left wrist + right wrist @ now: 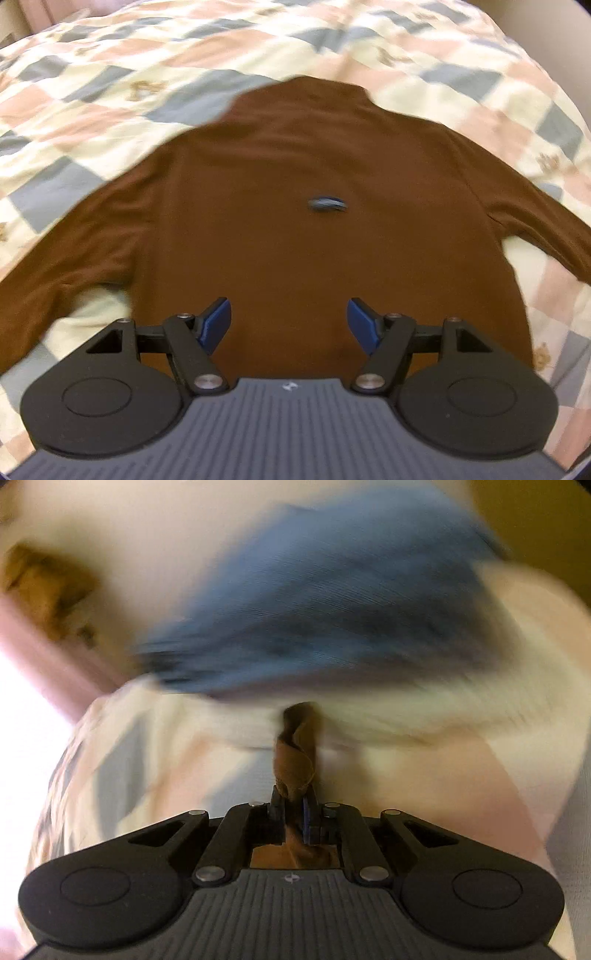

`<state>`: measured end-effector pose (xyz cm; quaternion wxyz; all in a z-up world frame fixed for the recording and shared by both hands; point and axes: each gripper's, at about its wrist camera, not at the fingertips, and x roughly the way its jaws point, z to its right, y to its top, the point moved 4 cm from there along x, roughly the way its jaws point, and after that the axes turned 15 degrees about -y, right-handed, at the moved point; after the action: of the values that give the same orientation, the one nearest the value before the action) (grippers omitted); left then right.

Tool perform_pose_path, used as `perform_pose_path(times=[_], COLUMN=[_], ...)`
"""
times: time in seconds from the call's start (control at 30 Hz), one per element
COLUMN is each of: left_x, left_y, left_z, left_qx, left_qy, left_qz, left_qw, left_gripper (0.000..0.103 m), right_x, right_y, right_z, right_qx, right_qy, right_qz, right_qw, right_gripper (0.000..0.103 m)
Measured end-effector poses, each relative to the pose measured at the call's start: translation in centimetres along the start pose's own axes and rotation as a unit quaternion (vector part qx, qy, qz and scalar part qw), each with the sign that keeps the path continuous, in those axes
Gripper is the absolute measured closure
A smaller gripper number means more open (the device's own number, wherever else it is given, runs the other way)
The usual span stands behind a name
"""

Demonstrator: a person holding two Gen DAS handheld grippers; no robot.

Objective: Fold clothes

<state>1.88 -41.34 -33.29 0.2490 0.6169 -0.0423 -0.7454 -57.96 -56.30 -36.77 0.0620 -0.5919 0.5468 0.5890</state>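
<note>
Left wrist view: our left gripper [289, 325] hangs with its jaws apart and empty above the lower body of a brown sweater [295, 229], which lies flat on the checked bed [110, 62], collar toward the far edge, sleeves spread to both sides.

Right wrist view: our right gripper [294, 814] is clamped on a twisted strip of the brown sweater [293, 764]; beyond it, blurred blue cloth [314, 605].

A bed under a patchwork quilt [155, 59] of cream, pink and grey-blue squares carries a brown long-sleeved top [295, 229], spread flat with sleeves out toward both side edges. A blurred blue cloth [325, 602] lies on the quilt too.
</note>
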Motion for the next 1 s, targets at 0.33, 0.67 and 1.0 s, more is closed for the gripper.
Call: perform_pose_path(times=[0.33, 0.67, 1.0], left_x=[-8.3, -12.5, -7.2], left_y=[-1.8, -6.8, -1.9], left_z=[-15.9, -31.7, -32.4], left_qx=[-0.083, -0.177, -0.195], left_qy=[0.035, 0.06, -0.089], left_qz=[0.061, 0.078, 0.103], left_qw=[0.9941, 0.9794, 0.9713], left_gripper=[0.037, 0.038, 0.037], right_x=[-22.2, -33.2, -26.2], right_y=[-20.3, -55.8, -55.4], right_z=[-28.6, -35.2, -29.4], right_qx=[-0.29, -0.515, -0.562], right_qy=[0.324, 0.446, 0.318], right_qz=[0.065, -0.094, -0.161], right_qw=[0.898, 0.726, 0.746], right_gripper=[0.094, 0.077, 0.043])
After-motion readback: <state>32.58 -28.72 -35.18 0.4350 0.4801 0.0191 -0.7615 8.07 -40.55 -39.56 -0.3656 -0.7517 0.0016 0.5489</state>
